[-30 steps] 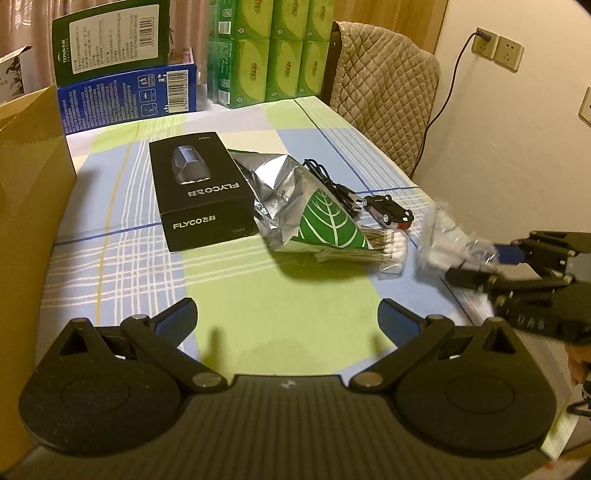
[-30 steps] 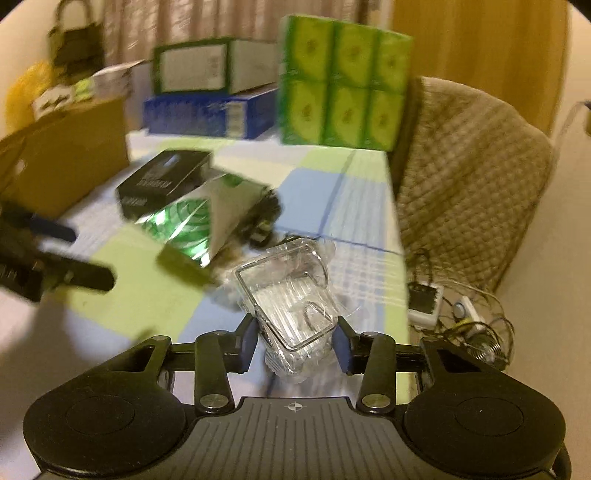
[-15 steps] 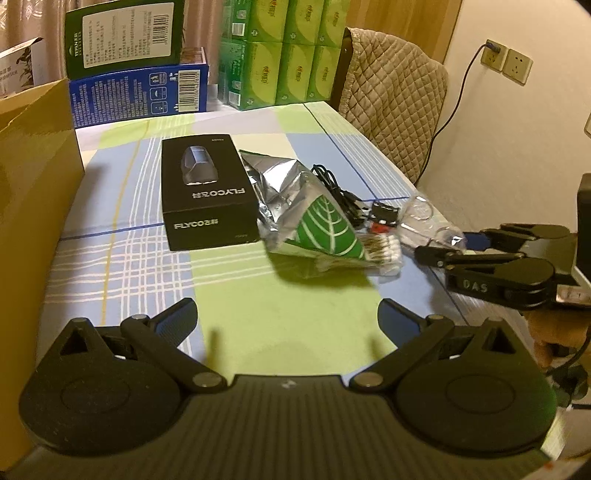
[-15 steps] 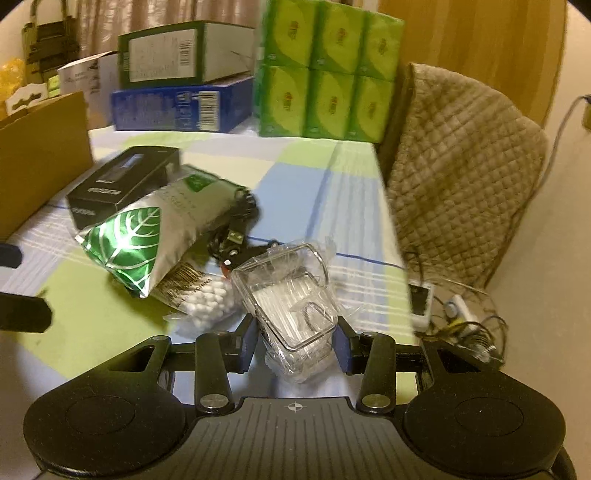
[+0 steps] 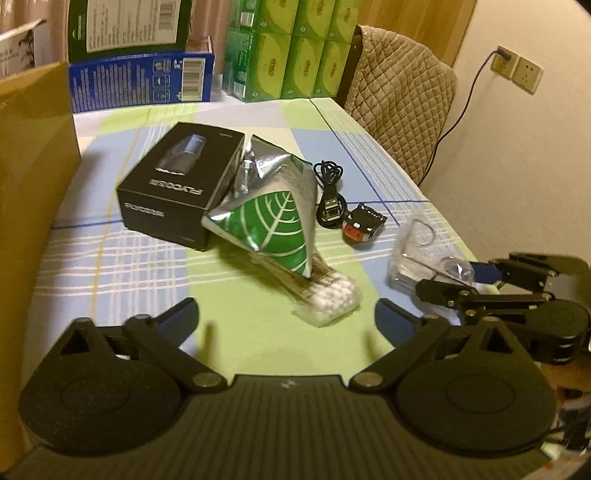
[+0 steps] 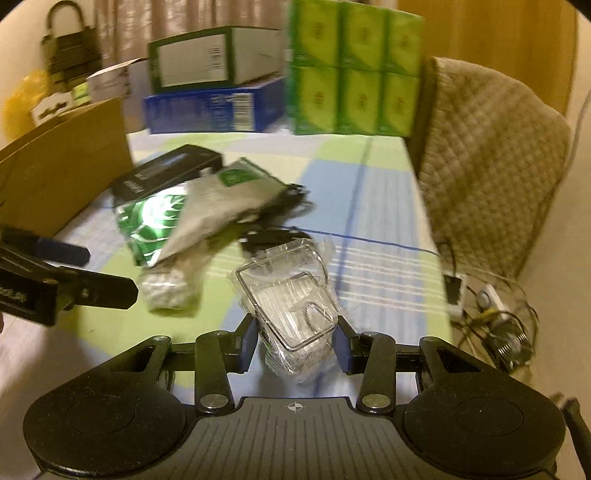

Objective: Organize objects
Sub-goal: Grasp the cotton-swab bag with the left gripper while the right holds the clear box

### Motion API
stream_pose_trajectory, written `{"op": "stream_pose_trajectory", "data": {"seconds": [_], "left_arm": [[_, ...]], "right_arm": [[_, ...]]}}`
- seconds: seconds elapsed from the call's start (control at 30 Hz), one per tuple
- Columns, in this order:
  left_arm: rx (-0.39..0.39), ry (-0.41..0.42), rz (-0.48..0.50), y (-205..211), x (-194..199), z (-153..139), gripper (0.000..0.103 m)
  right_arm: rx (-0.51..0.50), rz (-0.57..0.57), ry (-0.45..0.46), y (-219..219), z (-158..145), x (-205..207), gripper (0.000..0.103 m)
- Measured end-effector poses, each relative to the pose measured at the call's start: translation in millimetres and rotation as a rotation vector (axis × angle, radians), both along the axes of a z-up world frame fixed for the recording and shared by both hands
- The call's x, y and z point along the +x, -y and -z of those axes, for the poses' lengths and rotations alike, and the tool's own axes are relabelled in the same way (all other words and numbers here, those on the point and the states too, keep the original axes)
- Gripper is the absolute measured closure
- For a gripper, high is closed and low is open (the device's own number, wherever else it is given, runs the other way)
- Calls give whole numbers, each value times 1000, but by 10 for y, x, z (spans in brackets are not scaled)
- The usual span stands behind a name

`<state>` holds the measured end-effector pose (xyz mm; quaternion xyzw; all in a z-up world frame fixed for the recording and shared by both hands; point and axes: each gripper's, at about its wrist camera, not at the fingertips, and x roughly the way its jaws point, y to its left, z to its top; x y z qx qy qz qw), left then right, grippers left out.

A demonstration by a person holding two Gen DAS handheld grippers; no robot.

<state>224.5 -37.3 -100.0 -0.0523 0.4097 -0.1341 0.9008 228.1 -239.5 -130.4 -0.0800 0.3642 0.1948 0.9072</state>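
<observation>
Standing along the table's (image 5: 122, 266) left edge: one brown cardboard box (image 5: 33, 177). Lying just right of it, toward the table's middle: one black Flyco box (image 5: 177, 188), with one silver-and-green foil pouch (image 5: 273, 218) leaning against its right side. Poking out from under the pouch toward the near edge: one clear pack of cotton swabs (image 5: 328, 299). Lying just right of the pouch: one coiled black USB cable (image 5: 328, 195) and one small black-and-red gadget (image 5: 364, 223), close together. Stacking at the far edge: one blue box (image 5: 144, 81) with one green box (image 5: 129, 29) on top, then a block of green tissue packs (image 5: 295, 48), six faces showing in the right wrist view. Standing off the far right corner: one chair under a quilted cover (image 5: 402, 88).

Hovering over the near edge and tilting down toward the checked cloth: left gripper (image 5: 286, 317), jaws wide but having just been closing a little, nothing between them. Reaching in at the right edge, also pointing downward: right gripper (image 6: 293, 343), half closed, pads pressing both sides of one clear plastic packet (image 6: 291, 306), holding it just above the cloth.

Lying bare: the green and blue squares between the left gripper and the swabs, and the far right quarter of the table beyond the cable
</observation>
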Motion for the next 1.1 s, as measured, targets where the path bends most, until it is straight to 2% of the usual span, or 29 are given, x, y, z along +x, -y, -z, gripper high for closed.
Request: {"op": "stream_pose_trajectory", "data": {"seconds": [0.13, 0.2, 0.23, 0.3, 0.33, 0.4, 0.47, 0.57, 0.7, 0.8, 0.83, 0.87, 0.9, 1.0, 1.1], "left_arm": [[-25, -11, -18, 121, 96, 34, 19], [-40, -24, -19, 182, 145, 61, 27], [-45, -40, -16, 212, 177, 82, 34], [-28, -51, -22, 276, 231, 125, 40], [-18, -55, -26, 298, 251, 153, 47], [1, -43, -35, 333, 260, 168, 48], [10, -53, -23, 341, 256, 159, 60], [32, -84, -1, 286, 164, 129, 67], [34, -145, 19, 74, -96, 68, 68], [56, -162, 40, -36, -248, 35, 66], [64, -158, 32, -49, -272, 17, 62], [66, -157, 19, -66, -276, 13, 50], [62, -159, 0, -85, -263, 16, 46], [36, -160, -37, -109, -181, 27, 44], [56, -156, -44, -68, -81, 69, 45]], "right_arm": [[-8, 35, 0, 49, -26, -27, 63], [-6, 50, 1, 66, -27, -39, 63], [1, 56, 1, 77, -29, -45, 63], [13, 69, -1, 89, -36, -54, 63], [18, 72, -4, 94, -40, -60, 63], [23, 71, -8, 88, -50, -74, 63], [28, 70, -15, 86, -61, -96, 63], [24, 61, -25, 60, -76, -198, 63], [40, 62, -44, 19, -105, -374, 63], [50, 58, -52, -20, -125, -475, 63], [50, 60, -54, -36, -125, -499, 63], [54, 64, -57, -45, -128, -511, 63], [59, 69, -61, -51, -130, -521, 63], [63, 79, -61, -76, -142, -541, 63], [61, 77, -58, -94, -152, -537, 63]]}}
